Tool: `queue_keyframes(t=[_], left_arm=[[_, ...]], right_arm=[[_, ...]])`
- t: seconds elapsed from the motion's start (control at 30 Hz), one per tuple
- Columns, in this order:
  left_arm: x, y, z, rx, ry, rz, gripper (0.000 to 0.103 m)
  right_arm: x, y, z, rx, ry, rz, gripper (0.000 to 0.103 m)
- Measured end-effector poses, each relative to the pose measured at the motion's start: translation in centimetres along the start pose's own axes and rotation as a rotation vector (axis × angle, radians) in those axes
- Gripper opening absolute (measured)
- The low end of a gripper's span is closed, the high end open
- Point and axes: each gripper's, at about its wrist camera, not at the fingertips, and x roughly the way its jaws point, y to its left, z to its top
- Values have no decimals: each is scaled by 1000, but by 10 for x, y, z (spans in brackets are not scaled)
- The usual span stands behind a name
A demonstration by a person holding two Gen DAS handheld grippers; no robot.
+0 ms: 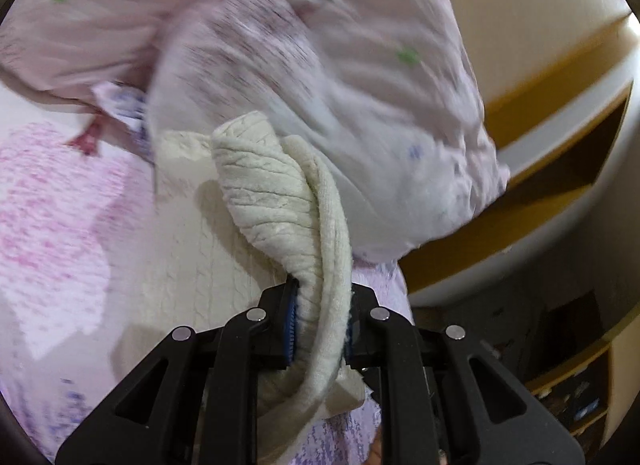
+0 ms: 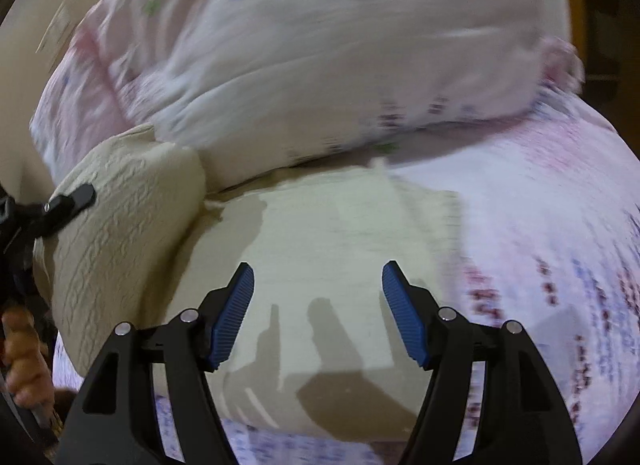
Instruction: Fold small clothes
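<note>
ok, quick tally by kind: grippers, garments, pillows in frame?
Grippers: 2, left gripper shut on the sweater, right gripper open
Cream sweater: 1
Pink pillow: 1
Total: 4

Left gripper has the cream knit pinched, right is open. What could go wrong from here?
1. The left gripper holds a thick bunched edge of the cream sweater; it may slip out.
2. The pillow crowds the lifted part and may snag it.
3. The right gripper hovers open, so the flat part can drag.
</note>
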Motion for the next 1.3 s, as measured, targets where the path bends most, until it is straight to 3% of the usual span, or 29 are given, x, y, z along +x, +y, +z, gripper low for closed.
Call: queue_keyframes(t=[0.17, 0.37, 0.47, 0.5, 0.53, 0.67, 0.73, 0.8, 0.87, 0.93, 1.1, 1.23, 1.3], left_arm=[[56, -32, -25, 98, 44, 95, 16], [124, -51, -55, 151, 186, 170, 17], [133, -59, -61, 177, 215, 134, 34], [131, -65, -64, 198, 224, 89, 53], [127, -69, -65, 212, 231, 50, 65], [87, -79, -65, 292, 238, -92, 79], [60, -70, -59, 302, 190, -93, 82], [33, -52, -48, 295, 108, -26, 82], [15, -31, -37, 261, 29, 95, 82], [3, -1, -25, 197, -10, 176, 82], [16, 45, -19, 71, 48, 272, 82], [37, 56, -29, 42, 130, 241, 82], [46, 60, -33, 31, 157, 236, 82]], right_arm=[[-13, -49, 0, 89, -11, -22, 67], [-20, -89, -5, 169, -15, -46, 67], [-26, -103, -5, 208, -23, -49, 67], [-28, -107, -5, 220, -25, -47, 67], [-29, -109, -5, 226, -25, -44, 67], [-35, -114, -2, 258, -17, 19, 67], [-37, -114, 0, 270, -7, 82, 67], [-37, -111, 3, 279, 8, 138, 67], [-33, -106, 7, 289, 34, 211, 67], [-24, -98, 10, 300, 66, 275, 67], [5, -66, 22, 262, 139, 317, 67], [32, -53, 28, 257, 185, 281, 66], [47, -51, 28, 265, 205, 254, 61]])
